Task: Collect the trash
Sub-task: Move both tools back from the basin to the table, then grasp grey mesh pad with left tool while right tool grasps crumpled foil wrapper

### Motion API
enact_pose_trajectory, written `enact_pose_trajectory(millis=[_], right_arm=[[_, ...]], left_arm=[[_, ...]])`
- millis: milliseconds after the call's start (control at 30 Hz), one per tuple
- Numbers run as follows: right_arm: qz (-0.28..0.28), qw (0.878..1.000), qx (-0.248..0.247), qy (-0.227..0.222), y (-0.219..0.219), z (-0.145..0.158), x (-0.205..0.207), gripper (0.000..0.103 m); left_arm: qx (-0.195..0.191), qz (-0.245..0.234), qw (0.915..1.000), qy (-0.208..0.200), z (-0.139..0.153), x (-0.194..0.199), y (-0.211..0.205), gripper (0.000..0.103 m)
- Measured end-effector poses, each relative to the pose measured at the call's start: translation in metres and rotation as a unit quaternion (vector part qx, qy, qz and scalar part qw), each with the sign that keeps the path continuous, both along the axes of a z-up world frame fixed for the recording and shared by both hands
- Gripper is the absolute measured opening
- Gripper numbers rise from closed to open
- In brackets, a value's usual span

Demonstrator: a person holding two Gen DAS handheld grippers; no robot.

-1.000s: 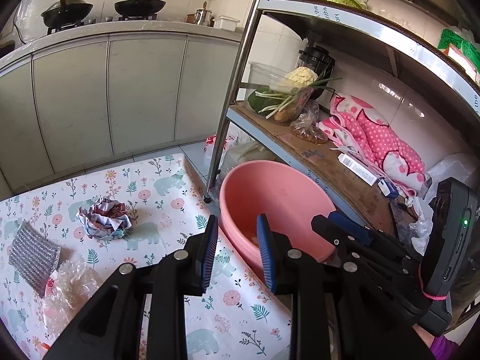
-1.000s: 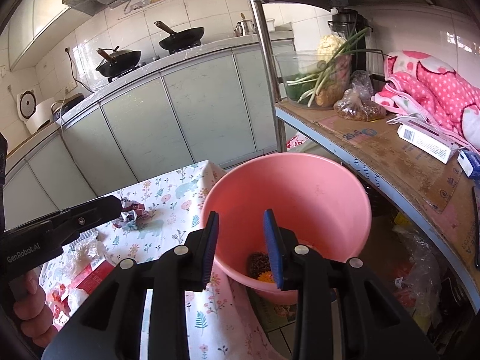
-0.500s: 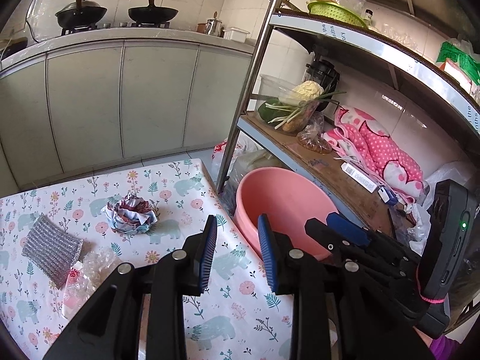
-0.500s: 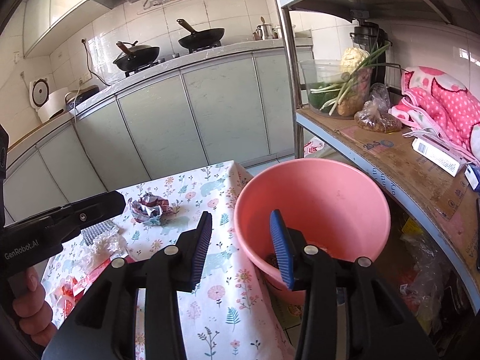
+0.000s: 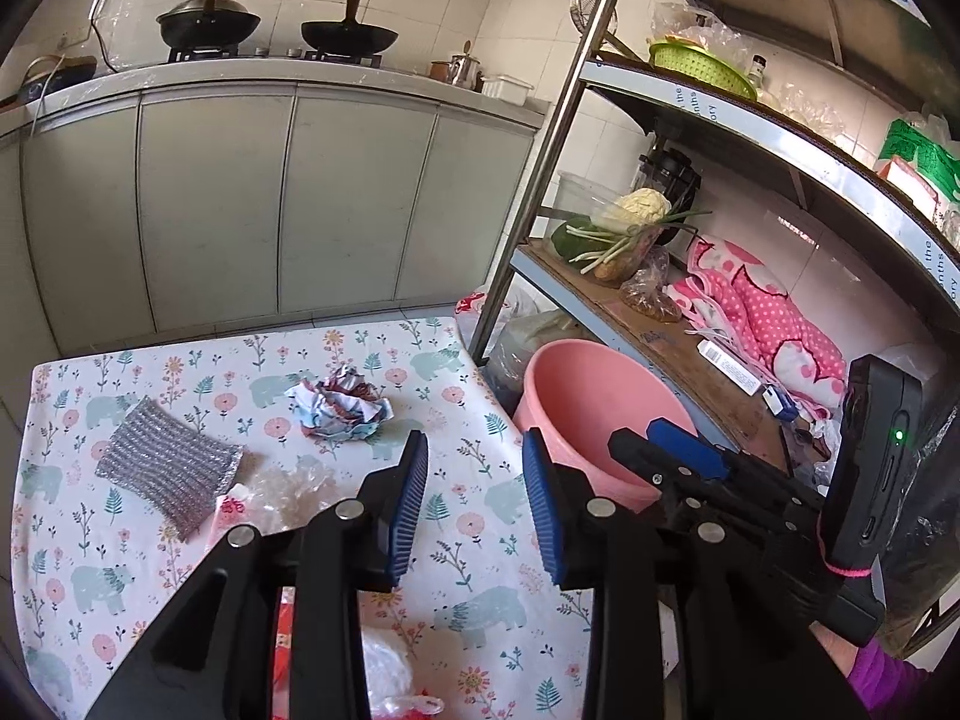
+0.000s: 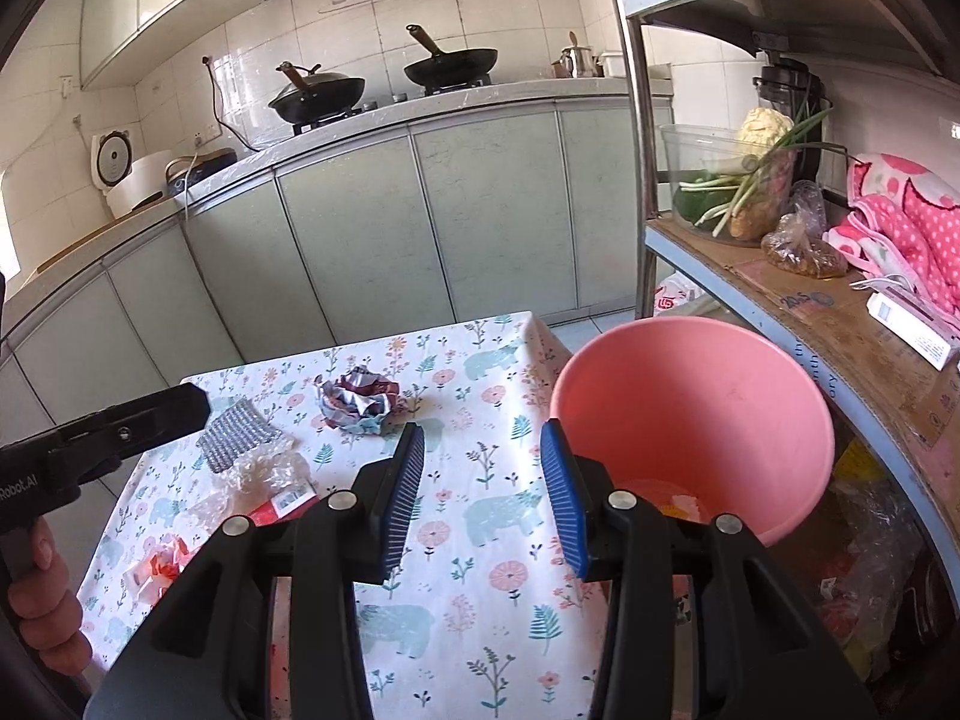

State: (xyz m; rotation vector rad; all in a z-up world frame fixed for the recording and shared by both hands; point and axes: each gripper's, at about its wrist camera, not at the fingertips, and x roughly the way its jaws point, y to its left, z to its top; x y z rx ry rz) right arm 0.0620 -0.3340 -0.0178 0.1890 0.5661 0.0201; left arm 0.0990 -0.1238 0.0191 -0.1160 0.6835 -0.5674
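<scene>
Both grippers hang empty over a floral-cloth bench (image 5: 180,540). The left gripper (image 5: 474,504) has just been opening; the right gripper (image 6: 486,498) stands apart. Crumpled paper (image 5: 339,405), a plastic wrapper (image 6: 264,471) and a silver scouring pad (image 5: 168,468) lie near the pink bucket (image 6: 720,396) beside the bench.

The left gripper (image 5: 474,504) hangs empty above the floral desk (image 5: 480,546), its jaws having just been opening. A crumpled paper ball (image 5: 342,405) lies near a silver scouring pad (image 5: 168,465); a pink bucket (image 5: 591,414) stands beside the desk.

Crumpled paper wad (image 5: 341,411) ahead-left of left gripper (image 5: 474,504), on tablecloth; pink bucket (image 6: 696,420) right of right gripper (image 6: 489,495), upright.
</scene>
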Motion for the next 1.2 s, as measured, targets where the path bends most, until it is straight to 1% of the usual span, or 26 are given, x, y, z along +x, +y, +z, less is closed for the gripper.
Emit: enact_pose_trajectory(millis=[267, 467, 667, 867, 1067, 1200], right_arm=[[0.024, 1.0, 0.003, 0.012, 0.019, -0.009, 0.009, 0.041], [0.042, 0.999, 0.004, 0.023, 0.032, -0.015, 0.019, 0.041], [0.052, 0.998, 0.005, 0.031, 0.04, -0.02, 0.028, 0.041], [0.058, 0.997, 0.006, 0.043, 0.044, -0.026, 0.036, 0.041], [0.065, 0.996, 0.01, 0.053, 0.047, -0.034, 0.045, 0.041], [0.073, 0.996, 0.012, 0.057, 0.048, -0.039, 0.05, 0.041]], left_arm=[[0.002, 0.055, 0.9985, 0.006, -0.007, -0.005, 0.063, 0.032], [0.005, 0.1, 0.9945, 0.032, -0.026, -0.001, 0.106, 0.032], [0.0, 0.144, 0.9876, 0.062, -0.045, 0.007, 0.141, 0.032], [-0.009, 0.168, 0.9822, 0.083, -0.057, 0.02, 0.159, 0.032], [-0.033, 0.164, 0.9769, 0.133, -0.076, 0.043, 0.162, 0.032], [-0.038, 0.162, 0.9725, 0.163, -0.088, 0.065, 0.159, 0.032]])
